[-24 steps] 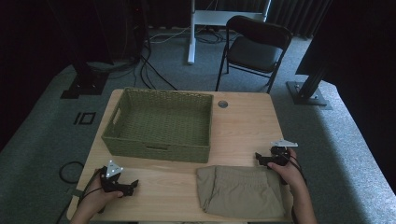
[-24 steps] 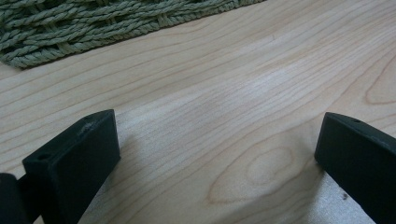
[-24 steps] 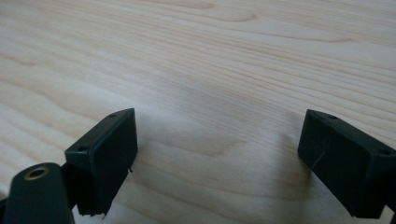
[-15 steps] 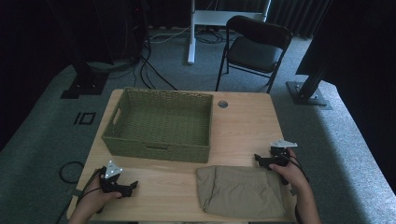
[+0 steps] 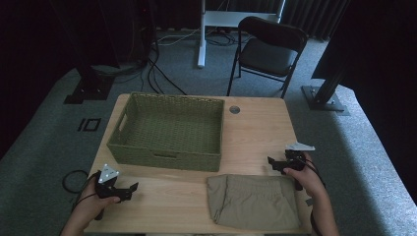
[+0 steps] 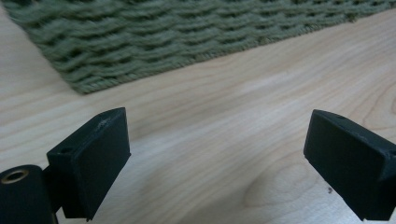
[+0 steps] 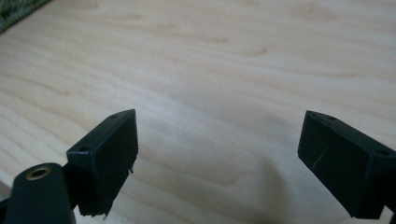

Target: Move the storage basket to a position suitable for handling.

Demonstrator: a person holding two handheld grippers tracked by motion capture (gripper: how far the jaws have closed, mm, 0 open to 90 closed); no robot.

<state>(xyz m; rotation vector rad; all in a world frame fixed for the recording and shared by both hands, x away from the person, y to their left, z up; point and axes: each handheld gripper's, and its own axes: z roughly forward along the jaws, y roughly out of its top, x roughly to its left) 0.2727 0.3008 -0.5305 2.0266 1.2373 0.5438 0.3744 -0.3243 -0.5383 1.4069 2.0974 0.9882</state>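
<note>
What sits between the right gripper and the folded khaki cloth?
Nothing visible. The right gripper is open over bare table, just past the far right corner of the folded cloth; only wood shows between its jaws.

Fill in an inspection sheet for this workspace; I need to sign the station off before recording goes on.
Surface: wooden table, bare wood under both grippers.
Job's things: folded khaki cloth flat at the near edge; green woven basket behind it, nothing seen inside.
Clutter: a small round grommet in the tabletop; nothing else seen.
Grippers: left gripper open, held low near the left front corner; right gripper open, just beyond the cloth's right corner. Nothing between either pair of jaws.
Cables: one cable loops off the table's left side; floor cables behind.
Surroundings: black folding chair, white stand, dark stand bases, grey carpet.
</note>
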